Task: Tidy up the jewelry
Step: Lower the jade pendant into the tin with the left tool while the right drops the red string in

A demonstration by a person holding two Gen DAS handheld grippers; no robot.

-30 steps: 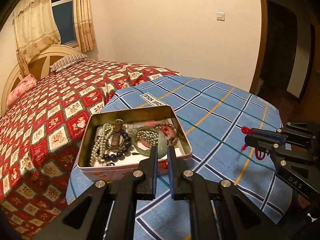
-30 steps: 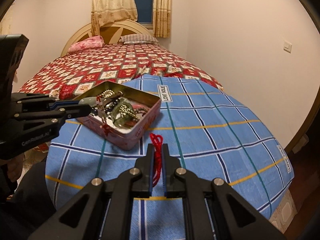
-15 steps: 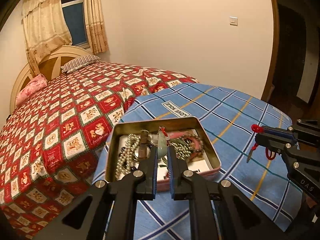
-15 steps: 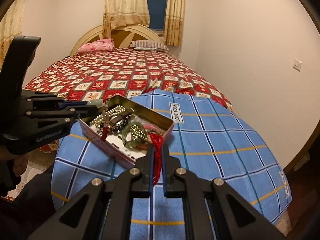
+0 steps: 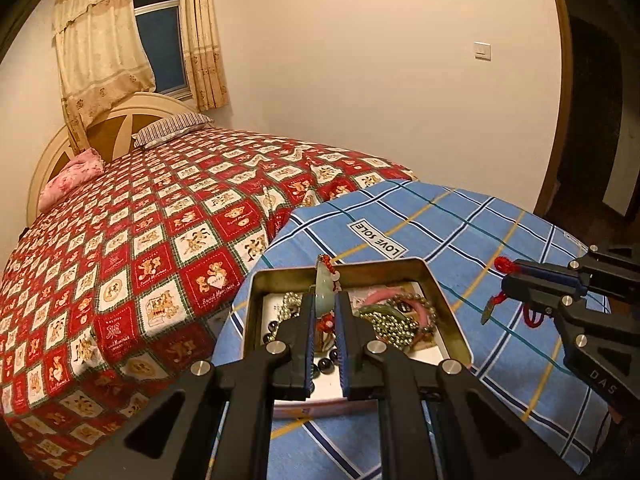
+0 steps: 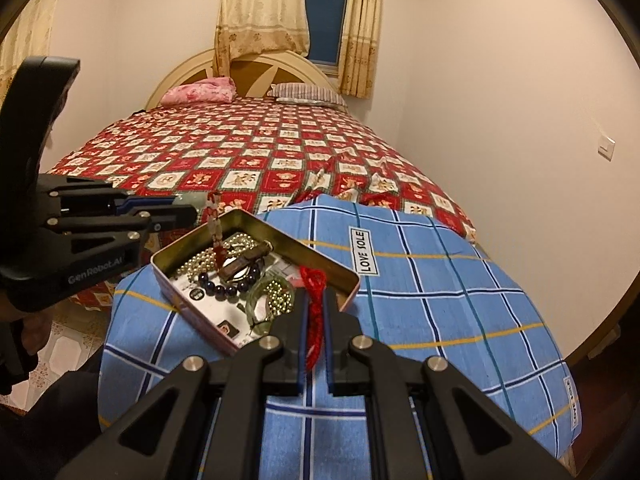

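An open metal tin (image 5: 448, 308) (image 6: 188, 244) sits on a blue plaid cloth and holds bead strands, a dark bead bracelet (image 6: 228, 286) and a green bangle (image 6: 258, 304). My left gripper (image 5: 324, 304) is shut on a pale jade pendant (image 5: 323, 292) with a red beaded cord, lifted above the tin; the cord (image 6: 214, 220) hangs down into it. My right gripper (image 6: 314, 304) is shut on a red cord (image 6: 314, 312) just right of the tin; a small pendant (image 5: 489, 310) dangles from it.
The blue plaid cloth (image 6: 440, 280) covers a round surface at the foot of a bed with a red patterned quilt (image 5: 160, 232). Pillows lie by the headboard (image 6: 256, 80). A wall is on the right, a dark doorway (image 5: 592, 120) beyond.
My left gripper has risen with the jade pendant, drawing its red cord up out of the tin. My right gripper, still shut on the red cord, has also lifted and moved nearer the tin.
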